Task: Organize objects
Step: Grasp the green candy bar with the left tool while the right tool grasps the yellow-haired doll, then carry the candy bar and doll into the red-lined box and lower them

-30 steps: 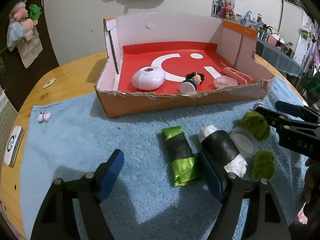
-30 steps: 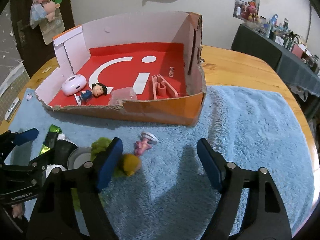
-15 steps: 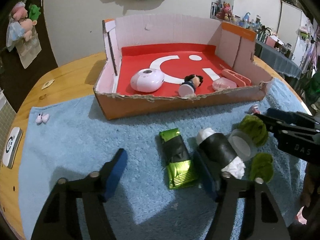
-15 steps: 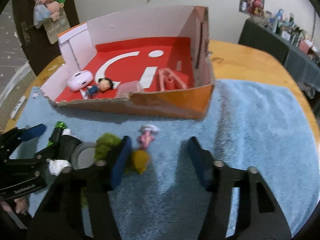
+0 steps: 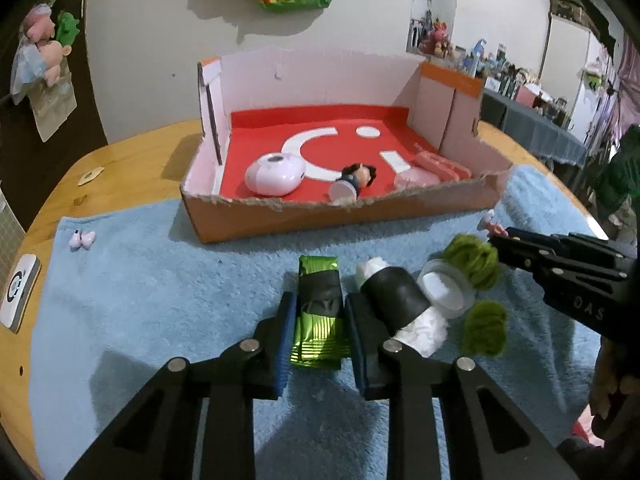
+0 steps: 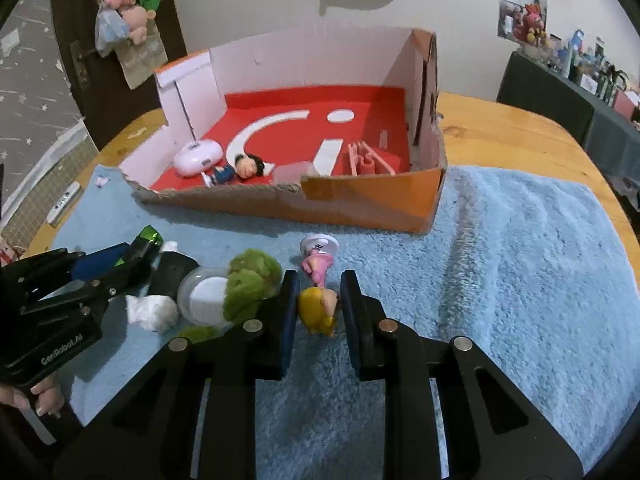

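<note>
Four items already lie in the cardboard box, while left gripper jaws pinch the green packet and right gripper jaws pinch the blonde figurine, both on the towel.

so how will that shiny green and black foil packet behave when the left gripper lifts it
The shiny green and black foil packet looks flat and crinkled, so it probably weighs little and may flex or droop beyond the left gripper. Its glossy film could slip between the blue pads. Lying flat on the fluffy blue towel, it seems unlikely to roll.
</note>
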Demonstrator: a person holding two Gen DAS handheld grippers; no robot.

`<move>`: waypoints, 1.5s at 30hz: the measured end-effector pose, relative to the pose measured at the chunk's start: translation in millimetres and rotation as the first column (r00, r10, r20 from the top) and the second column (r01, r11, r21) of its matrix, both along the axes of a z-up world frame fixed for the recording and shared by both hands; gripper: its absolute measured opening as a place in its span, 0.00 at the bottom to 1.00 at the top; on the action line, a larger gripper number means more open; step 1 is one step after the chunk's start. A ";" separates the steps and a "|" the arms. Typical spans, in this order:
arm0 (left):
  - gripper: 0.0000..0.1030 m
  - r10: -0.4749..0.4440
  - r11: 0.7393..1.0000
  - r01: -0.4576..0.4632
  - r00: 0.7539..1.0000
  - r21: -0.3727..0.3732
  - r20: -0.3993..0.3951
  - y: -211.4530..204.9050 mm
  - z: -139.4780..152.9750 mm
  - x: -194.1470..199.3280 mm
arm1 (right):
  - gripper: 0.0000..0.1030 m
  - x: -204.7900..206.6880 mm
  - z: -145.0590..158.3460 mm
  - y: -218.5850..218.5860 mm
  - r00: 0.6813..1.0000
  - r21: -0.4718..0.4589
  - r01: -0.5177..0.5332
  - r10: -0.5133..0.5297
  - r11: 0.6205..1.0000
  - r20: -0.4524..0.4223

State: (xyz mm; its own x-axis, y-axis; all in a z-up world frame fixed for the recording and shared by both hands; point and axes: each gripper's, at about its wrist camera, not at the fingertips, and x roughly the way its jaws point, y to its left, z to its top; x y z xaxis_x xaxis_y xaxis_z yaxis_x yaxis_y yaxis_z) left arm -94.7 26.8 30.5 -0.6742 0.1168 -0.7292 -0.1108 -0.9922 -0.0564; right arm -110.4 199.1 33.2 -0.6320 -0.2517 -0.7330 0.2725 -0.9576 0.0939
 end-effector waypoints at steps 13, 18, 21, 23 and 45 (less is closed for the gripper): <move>0.25 0.002 0.999 0.004 0.992 0.045 -0.124 -4.3 48.1 15.2 | 0.20 20.9 48.1 -2.9 0.993 -0.025 -0.038 0.035 0.999 -0.115; 0.25 0.002 0.999 0.004 0.992 0.047 -0.130 -4.8 49.9 15.9 | 0.20 22.0 49.5 -2.8 0.992 -0.026 -0.039 0.036 0.999 -0.117; 0.25 0.000 0.999 0.006 0.991 0.046 -0.132 -4.5 50.0 16.3 | 0.20 22.0 49.6 -2.9 0.993 -0.027 -0.039 0.036 0.999 -0.116; 0.25 0.001 0.999 0.006 0.991 0.048 -0.137 -4.3 50.7 16.7 | 0.20 22.6 50.2 -3.0 0.993 -0.026 -0.038 0.035 0.999 -0.116; 0.25 -0.041 0.999 0.038 0.990 -0.021 -0.132 9.0 75.9 -85.5 | 0.20 -87.5 73.5 -25.1 0.995 0.041 -0.085 0.087 0.996 -0.049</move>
